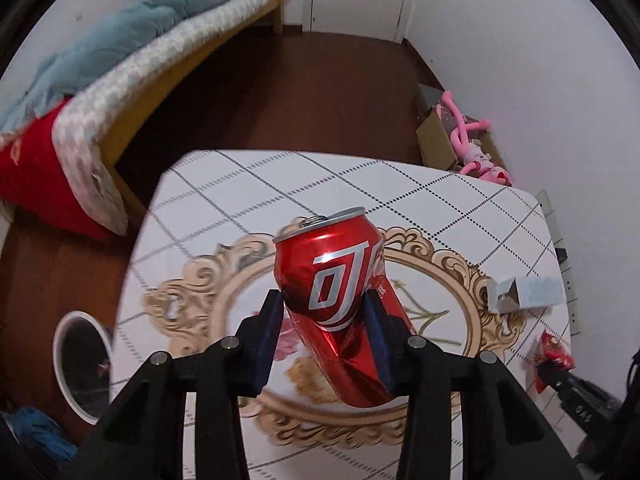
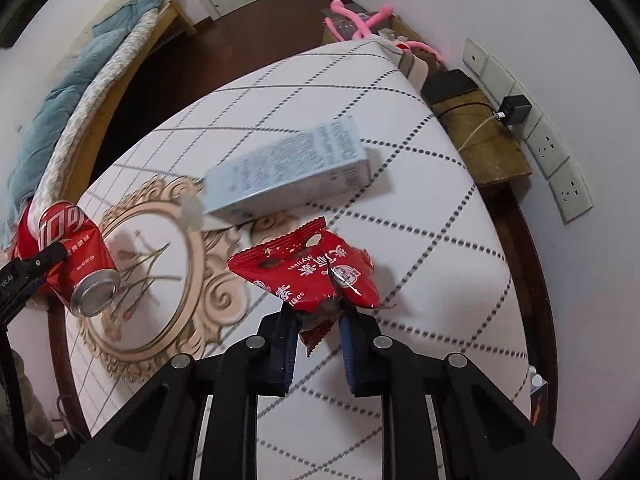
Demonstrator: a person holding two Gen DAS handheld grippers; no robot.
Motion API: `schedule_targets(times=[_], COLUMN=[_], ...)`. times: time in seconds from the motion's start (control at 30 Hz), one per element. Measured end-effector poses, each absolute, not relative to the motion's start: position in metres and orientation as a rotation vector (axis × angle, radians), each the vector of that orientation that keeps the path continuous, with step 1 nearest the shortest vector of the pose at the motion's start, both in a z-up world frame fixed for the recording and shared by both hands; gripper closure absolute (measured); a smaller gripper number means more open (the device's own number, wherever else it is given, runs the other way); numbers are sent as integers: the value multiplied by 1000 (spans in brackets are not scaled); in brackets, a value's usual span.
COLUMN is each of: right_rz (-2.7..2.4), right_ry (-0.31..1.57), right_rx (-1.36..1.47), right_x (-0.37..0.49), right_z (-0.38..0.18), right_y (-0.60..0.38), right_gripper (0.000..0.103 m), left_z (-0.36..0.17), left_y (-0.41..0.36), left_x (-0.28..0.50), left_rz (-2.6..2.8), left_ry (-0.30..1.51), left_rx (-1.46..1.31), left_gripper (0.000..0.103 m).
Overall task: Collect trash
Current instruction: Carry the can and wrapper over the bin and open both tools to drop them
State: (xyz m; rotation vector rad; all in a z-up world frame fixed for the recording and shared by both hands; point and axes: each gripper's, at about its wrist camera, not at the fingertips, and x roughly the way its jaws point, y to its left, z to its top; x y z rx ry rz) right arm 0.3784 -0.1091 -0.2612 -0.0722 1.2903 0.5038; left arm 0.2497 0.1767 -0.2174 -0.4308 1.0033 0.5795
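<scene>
Left tongs (image 1: 324, 312) are clamped on a dented red can (image 1: 340, 304), which I hold tilted above the tabletop (image 1: 460, 208), over its gold ornamental ring. From the right wrist view I see the same can (image 2: 78, 256) at the left edge, its base toward the camera. Right tongs (image 2: 318, 320) are clamped on the lower corner of a crumpled red snack wrapper (image 2: 308, 272), lifted above the tabletop (image 2: 420, 280). Just beyond the wrapper I see a pale blue carton (image 2: 288, 176) lying on its side on the tabletop. In the left wrist view, a white-rimmed bin (image 1: 82, 364) stands on the floor beside the tabletop's left edge. A bed (image 1: 132, 60) runs along the far left wall.
</scene>
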Motion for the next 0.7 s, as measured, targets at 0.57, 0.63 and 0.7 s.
schedule_targets(times=[0.57,0.63,0.7], right_rz=[808,871,939], right_ry=[1167,1151,1133], right_rx=[-171,-182,-192], right_x=[250,225,199], right_z=[-174,-158,-142], right_y=[-50,-30,-6], right_gripper=[85,86,86], left_z=[-116,-105,-95], left_y=[189,197,208], left_x=[75,48,20], left_rz=[772,804,840], left_ry=[819,805,793], left_rx=[-295,-294,-294], left_gripper=[67,67,67])
